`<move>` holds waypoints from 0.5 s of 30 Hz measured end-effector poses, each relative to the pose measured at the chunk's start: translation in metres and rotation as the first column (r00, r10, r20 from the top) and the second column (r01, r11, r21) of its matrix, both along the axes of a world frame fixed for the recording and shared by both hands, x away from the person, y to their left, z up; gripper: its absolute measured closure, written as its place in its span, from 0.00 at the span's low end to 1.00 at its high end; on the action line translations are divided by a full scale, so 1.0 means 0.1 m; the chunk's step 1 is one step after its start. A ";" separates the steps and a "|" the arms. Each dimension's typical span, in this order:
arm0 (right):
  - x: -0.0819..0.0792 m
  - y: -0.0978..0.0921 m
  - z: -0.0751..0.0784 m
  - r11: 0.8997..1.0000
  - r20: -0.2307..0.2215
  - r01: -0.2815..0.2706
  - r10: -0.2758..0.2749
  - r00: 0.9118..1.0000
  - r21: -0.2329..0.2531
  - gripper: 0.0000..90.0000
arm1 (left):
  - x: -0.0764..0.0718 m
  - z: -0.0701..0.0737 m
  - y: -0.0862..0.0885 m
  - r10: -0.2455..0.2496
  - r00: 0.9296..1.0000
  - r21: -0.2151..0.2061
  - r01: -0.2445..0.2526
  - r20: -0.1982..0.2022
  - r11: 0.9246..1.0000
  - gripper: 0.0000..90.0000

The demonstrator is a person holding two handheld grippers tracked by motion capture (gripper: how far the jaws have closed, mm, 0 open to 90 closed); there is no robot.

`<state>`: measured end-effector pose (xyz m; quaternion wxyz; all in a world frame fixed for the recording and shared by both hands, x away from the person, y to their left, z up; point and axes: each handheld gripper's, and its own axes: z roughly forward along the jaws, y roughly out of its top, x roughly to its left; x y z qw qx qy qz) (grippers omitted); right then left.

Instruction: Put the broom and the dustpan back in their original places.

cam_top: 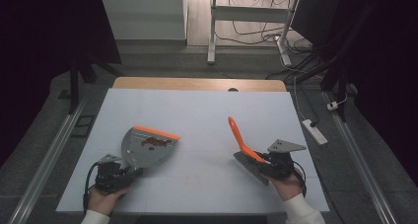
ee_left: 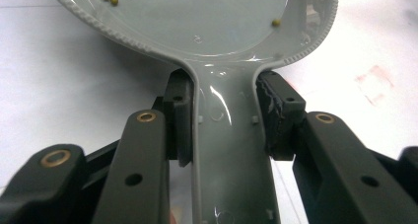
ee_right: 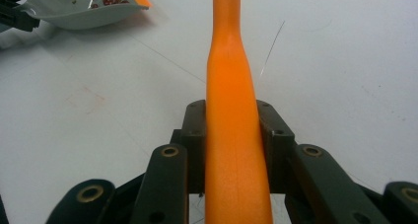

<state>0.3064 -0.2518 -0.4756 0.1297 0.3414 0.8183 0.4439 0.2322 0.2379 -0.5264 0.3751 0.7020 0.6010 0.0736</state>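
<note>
My left tool (cam_top: 129,173) clamped the dustpan (cam_top: 148,147) handle; right of the dustpan, my right tool (cam_top: 266,161) gripped the brush (cam_top: 245,147).

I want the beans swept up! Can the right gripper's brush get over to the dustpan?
Probably yes. The right gripper is shut on the brush, and bare table lies between it and the dustpan, which the left gripper holds.

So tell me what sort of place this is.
Probably a lab or recording room, not a home. A white-topped table stands on grey floor between dark curtains, loose cables run under a bare desk frame behind, and a power strip lies beside the table.
</note>
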 end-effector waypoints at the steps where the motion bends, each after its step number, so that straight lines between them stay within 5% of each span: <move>1: 0.00 0.00 0.00 1.000 0.001 0.000 0.000 1.000 0.000 0.78 | 0.00 0.00 0.00 0.009 1.000 0.004 -0.009 -0.001 1.000 0.68; 15: 0.01 -0.02 -0.06 1.000 -0.030 0.004 -0.005 1.000 -0.016 0.78 | 0.07 -0.06 -0.03 0.118 0.992 0.010 -0.118 -0.044 0.993 0.68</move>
